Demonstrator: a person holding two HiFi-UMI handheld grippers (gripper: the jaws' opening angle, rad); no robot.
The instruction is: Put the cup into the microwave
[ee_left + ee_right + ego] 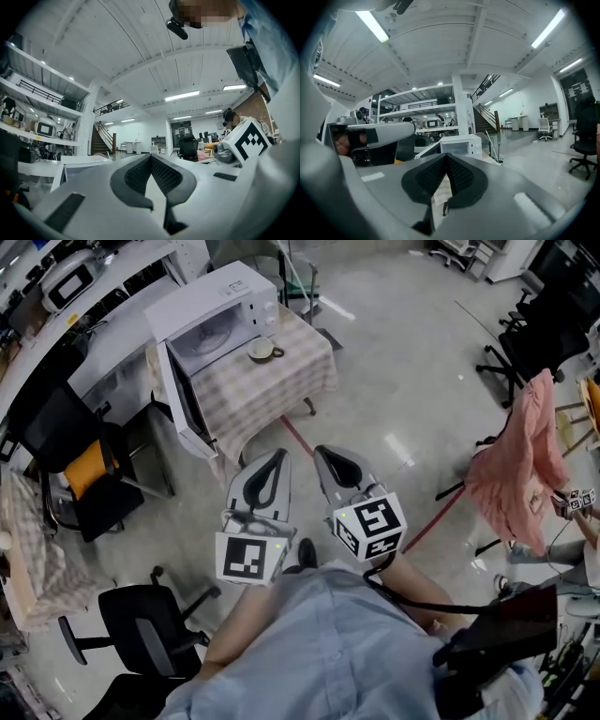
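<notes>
The cup [265,350], tan and shallow with a handle, stands on the checked tablecloth [281,381] just right of the white microwave [208,320]. The microwave's door [180,401] hangs open toward me. Both grippers are held over the floor, well short of the table and pointing at it. The left gripper [277,457] is shut with nothing in it; in its own view the left gripper [151,157] has its pads meeting at the tips. The right gripper [323,454] is also shut and empty. In the right gripper view, the microwave [459,144] shows beyond the right gripper's [446,157] tips.
A red line [298,437] runs across the floor from the table toward me. Black office chairs [141,620] stand at the left, one with an orange seat [80,470]. A pink cloth [525,460] hangs at the right. A shelf and bench [66,296] run behind the microwave.
</notes>
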